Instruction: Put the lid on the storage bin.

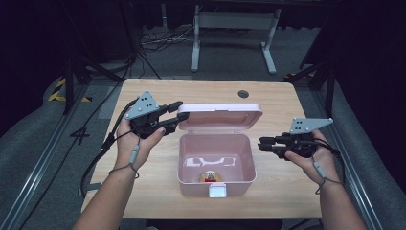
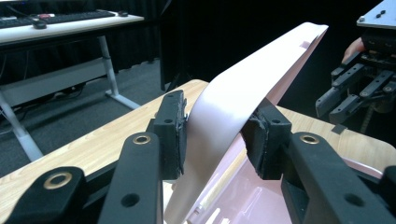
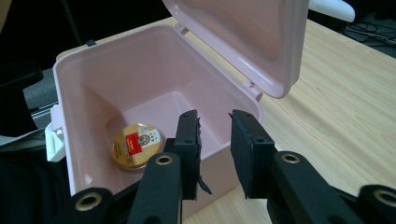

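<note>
A dark studio surrounds the wooden worktop [image 1: 143, 96]. The pink plastic box [image 1: 215, 165] sits mid-worktop, light, rigid and slippery. Its lid [image 2: 233, 100] stands between the left gripper [image 1: 174, 114]'s spread jaws, best pinched at the rim. The right gripper [image 1: 261, 143] hovers parted, empty.

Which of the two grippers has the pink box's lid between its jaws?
The left gripper: its jaws straddle the pink plastic lid; the right gripper is empty.

Pink lid [image 2: 233, 107] between parted left claw [image 2: 215, 135] pads, table [image 2: 107, 135] beneath.
</note>
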Available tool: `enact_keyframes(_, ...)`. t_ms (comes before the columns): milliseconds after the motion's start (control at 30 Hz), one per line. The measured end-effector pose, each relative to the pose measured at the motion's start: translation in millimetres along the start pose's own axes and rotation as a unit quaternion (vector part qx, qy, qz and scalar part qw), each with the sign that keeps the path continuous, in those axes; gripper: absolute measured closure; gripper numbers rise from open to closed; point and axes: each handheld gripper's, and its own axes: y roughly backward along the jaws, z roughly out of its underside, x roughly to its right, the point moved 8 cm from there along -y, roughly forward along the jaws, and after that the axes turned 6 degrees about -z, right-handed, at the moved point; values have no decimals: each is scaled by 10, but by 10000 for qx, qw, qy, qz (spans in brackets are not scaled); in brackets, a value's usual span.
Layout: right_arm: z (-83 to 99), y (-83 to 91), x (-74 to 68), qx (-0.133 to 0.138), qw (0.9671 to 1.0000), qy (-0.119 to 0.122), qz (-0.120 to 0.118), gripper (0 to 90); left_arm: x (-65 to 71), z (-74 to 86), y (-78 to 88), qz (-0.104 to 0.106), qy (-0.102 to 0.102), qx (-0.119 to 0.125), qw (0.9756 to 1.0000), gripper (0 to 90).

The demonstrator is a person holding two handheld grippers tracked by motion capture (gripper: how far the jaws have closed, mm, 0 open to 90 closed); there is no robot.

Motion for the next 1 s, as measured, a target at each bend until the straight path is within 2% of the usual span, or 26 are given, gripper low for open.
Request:
enact_keyframes(167, -21, 10, -28, 38, 10000, 20, -42, 732, 24, 31, 18, 13, 53, 109, 9999, 598)
enact_keyframes(367, -29, 14, -52, 67, 9999, 17, -102, 739, 67, 69, 51, -29, 8, 160, 9999, 586)
enact_keyframes(533, -44, 32, -54, 141, 9998, 40, -98, 799, 99, 116, 81, 2, 89, 216, 9997, 560)
enact_keyframes(633, -69, 47, -79, 282, 9994, -13, -214, 863, 125, 139, 95, 16, 87, 212, 9997, 551)
enact_keyframes(700, -78, 37, -93, 323, 9991, -21, -284, 900, 145, 159, 112, -4, 18, 194, 9998, 548)
enact_keyframes(900, -106, 20, -118, 471, 9983, -28, -355, 900, 178, 199, 143, 5, -23, 180, 9998, 531)
enact_keyframes(1000, -129, 10, -147, 574, 9974, -57, -442, 900, 218, 237, 172, 3, -136, 143, 9998, 519)
